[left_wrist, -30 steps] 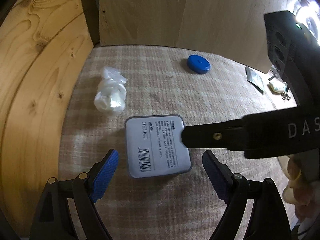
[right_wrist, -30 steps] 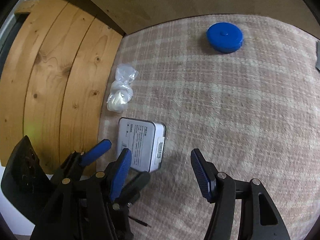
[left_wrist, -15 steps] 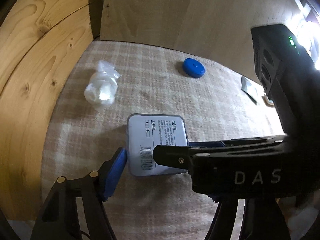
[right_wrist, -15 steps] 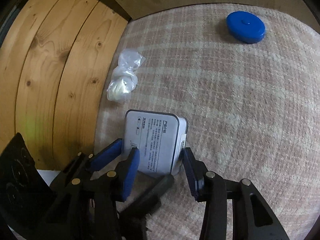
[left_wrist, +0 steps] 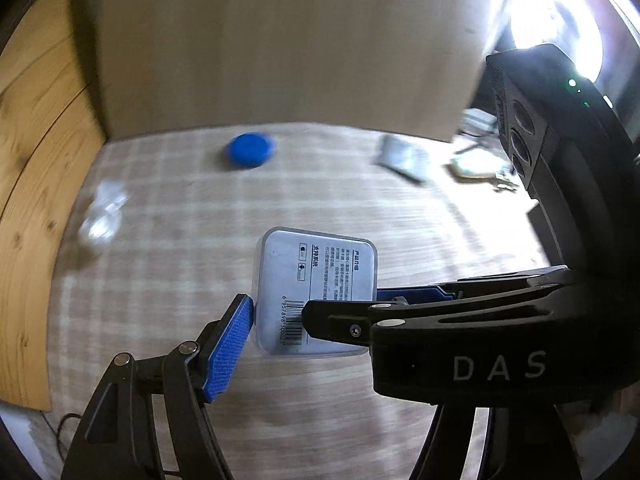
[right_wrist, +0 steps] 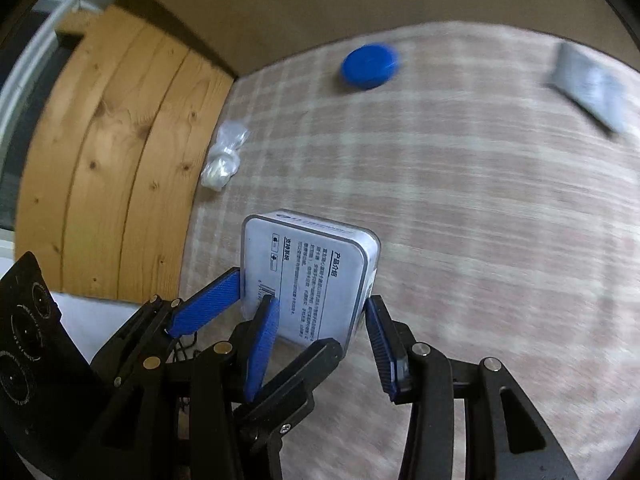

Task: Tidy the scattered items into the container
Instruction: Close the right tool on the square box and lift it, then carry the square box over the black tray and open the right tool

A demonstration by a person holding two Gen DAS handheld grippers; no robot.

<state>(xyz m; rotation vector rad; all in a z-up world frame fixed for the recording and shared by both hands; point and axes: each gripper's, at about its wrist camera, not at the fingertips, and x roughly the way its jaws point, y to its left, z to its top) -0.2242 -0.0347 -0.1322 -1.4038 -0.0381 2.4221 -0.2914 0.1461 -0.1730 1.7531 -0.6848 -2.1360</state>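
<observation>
Grey rounded-square plastic box [right_wrist: 308, 276], pinched at its near edge by both the left claw [left_wrist: 308, 316] and right claw [right_wrist: 320, 320], could be twisted loose and dropped onto the checked cloth [right_wrist: 480, 208] if the two are pulled unevenly.

We see a checked pink-and-cream cloth [right_wrist: 460, 208] spread across most of the frame, a knotty pine panel [right_wrist: 108, 152] standing at the left, and a plain tan board [left_wrist: 280, 48] closing off the upper part.
</observation>
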